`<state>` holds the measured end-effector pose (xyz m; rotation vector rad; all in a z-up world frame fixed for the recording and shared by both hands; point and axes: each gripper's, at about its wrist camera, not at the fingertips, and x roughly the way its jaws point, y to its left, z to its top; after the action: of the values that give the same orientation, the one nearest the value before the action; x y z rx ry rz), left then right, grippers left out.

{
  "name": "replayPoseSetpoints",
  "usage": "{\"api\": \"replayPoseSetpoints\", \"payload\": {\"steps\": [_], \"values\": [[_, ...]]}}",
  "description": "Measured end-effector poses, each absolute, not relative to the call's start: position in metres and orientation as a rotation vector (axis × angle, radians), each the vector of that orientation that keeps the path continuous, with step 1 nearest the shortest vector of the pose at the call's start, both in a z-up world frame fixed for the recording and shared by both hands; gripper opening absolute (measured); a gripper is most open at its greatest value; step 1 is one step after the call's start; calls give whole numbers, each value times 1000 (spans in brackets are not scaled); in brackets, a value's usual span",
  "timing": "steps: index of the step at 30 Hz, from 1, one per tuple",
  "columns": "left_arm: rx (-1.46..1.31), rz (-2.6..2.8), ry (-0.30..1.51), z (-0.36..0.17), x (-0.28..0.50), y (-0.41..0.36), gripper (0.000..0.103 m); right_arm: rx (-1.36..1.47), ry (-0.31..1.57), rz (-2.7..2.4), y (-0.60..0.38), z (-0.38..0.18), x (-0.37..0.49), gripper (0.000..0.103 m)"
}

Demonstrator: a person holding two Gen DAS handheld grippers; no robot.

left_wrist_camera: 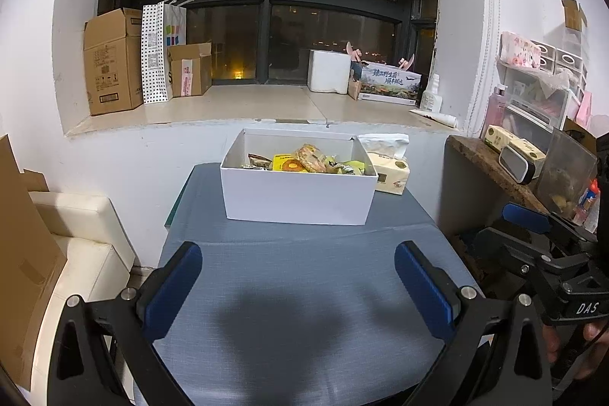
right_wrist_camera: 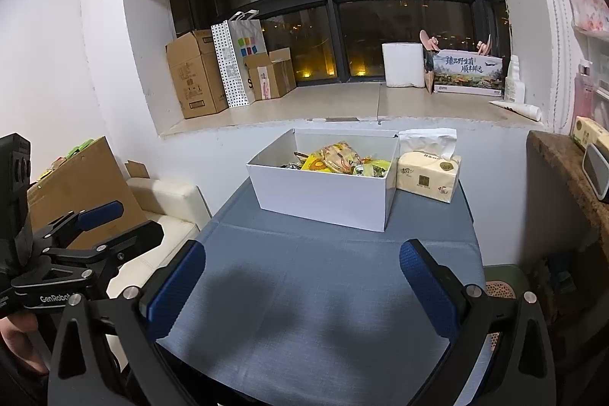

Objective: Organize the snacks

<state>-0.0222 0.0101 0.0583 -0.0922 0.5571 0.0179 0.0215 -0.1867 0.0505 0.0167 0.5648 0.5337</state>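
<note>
The open white cardboard box (left_wrist_camera: 298, 195) sits at the far edge of the blue-grey cloth-covered table (left_wrist_camera: 304, 292), straight ahead of both grippers, with its long axis running left to right across your line of reach. The crinkly yellow and orange snack packets (left_wrist_camera: 308, 160) are heaped inside it, most of them toward its right half. A pale yellow soft pack of tissues (right_wrist_camera: 428, 175) stands just beside the box's right end, near the far right corner of the table.

Your left gripper (left_wrist_camera: 298, 286) hangs over the near edge of the table, level and aimed squarely at the box's front wall, its blue pads spread wide with nothing between them. Your right gripper (right_wrist_camera: 302, 286) is beside it at about the same depth, likewise spread wide and empty, and it sees the box a little obliquely, with the box's right end showing. Neither looks clearly nearer; the right probably suits the heap better. Any reach must clear the front wall and come down from above.
</note>
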Motion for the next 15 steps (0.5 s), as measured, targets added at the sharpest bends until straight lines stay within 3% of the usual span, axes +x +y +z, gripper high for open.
{"api": "replayPoseSetpoints", "payload": {"steps": [15], "values": [[-86, 15, 554, 59, -23, 10, 103, 5, 559, 540, -186, 52, 20, 103]]}}
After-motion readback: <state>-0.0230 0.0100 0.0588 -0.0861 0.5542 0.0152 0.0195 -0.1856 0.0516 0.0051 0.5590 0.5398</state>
